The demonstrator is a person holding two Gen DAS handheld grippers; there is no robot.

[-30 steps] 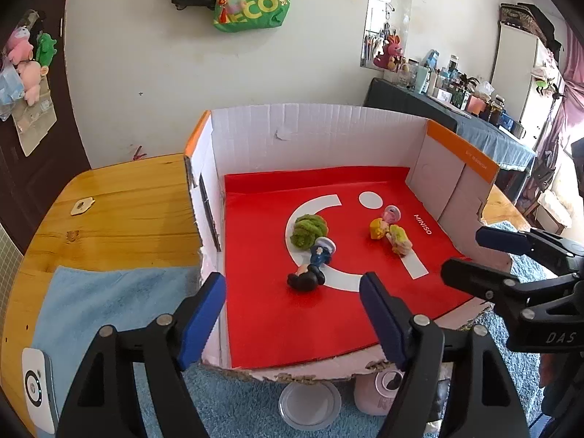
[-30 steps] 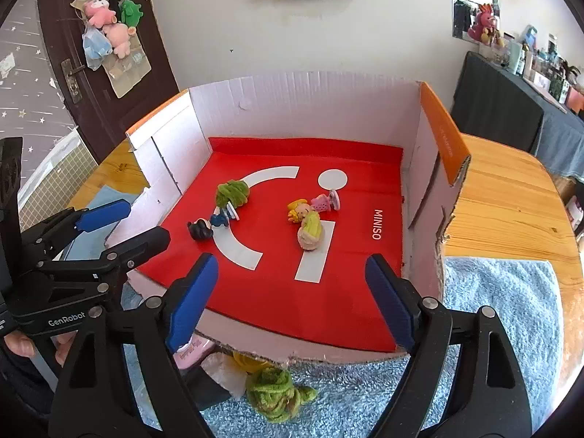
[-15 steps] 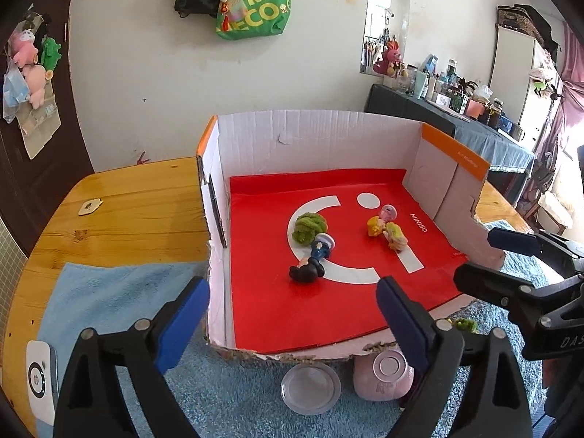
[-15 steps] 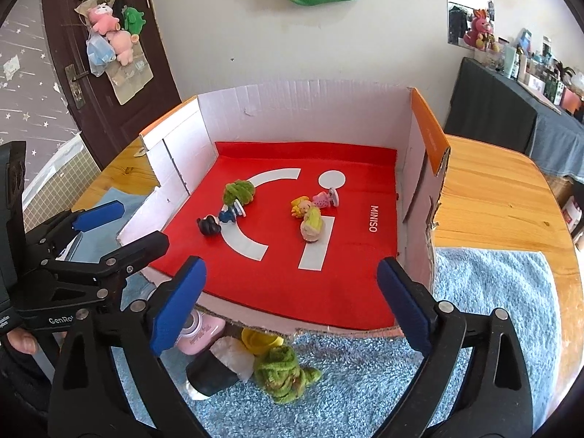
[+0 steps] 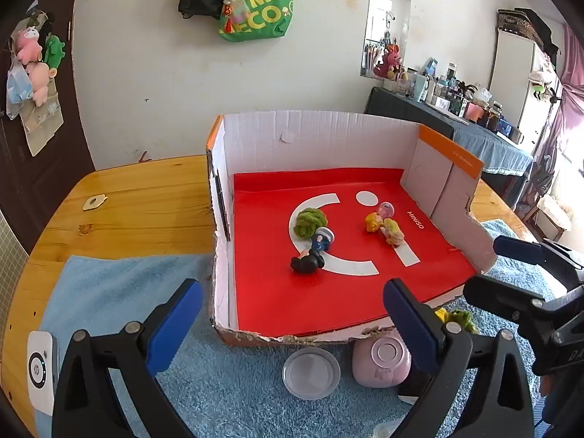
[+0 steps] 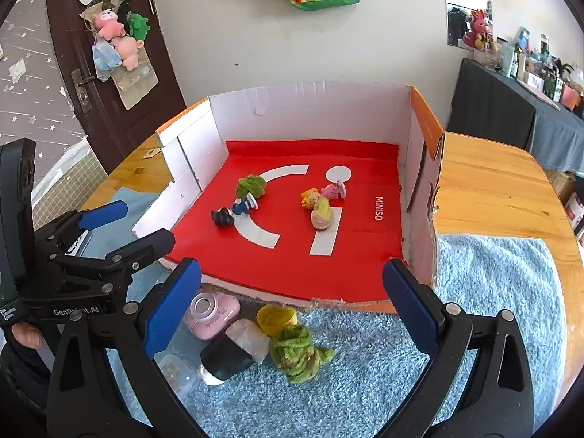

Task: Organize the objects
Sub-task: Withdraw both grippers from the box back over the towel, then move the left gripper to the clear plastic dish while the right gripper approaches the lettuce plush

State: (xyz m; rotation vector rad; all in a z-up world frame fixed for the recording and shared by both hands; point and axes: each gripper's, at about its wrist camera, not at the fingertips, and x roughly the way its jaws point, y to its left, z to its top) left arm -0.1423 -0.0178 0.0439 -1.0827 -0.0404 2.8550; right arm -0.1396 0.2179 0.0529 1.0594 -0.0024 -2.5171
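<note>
A cardboard box with a red liner stands on the table. Inside it lie a green fuzzy toy, a black and blue figure and yellow-pink figures. In front of its torn near edge sit a pink round case, a clear lid, a yellow cup, a green knitted toy and a black-white wrapped item. My left gripper and right gripper hover side by side before the box. Both sets of jaws are opening, with nothing between them.
A blue towel covers the near part of the wooden table. A white device lies at its left edge. A small clear container sits near the wrapped item. A hand holds the left gripper.
Both grippers' jaws have spread wider. Both have drawn back from the box, so the items in front of its near edge have come into view.
</note>
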